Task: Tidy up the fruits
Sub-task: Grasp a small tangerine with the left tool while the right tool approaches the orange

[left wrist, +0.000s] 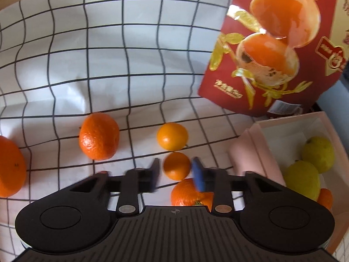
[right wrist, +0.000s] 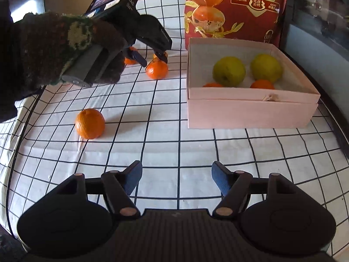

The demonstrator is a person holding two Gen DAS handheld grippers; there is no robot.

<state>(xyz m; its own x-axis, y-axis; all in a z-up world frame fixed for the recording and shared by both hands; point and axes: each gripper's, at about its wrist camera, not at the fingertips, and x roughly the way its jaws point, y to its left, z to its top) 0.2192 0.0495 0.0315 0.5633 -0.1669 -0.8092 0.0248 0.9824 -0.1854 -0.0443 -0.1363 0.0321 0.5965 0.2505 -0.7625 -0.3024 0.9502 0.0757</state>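
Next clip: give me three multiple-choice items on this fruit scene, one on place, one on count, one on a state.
1. The pink box stands: A in front of the red bag; B on top of it; C on a chair.
2. Yellow-green fruits in the box: A one; B two; C four.
3. The right gripper is: A open and empty; B shut on an orange; C shut on the cloth.
Answers: A, the bag rises behind the box; B, two lie side by side; A, only checked cloth shows in its gap.
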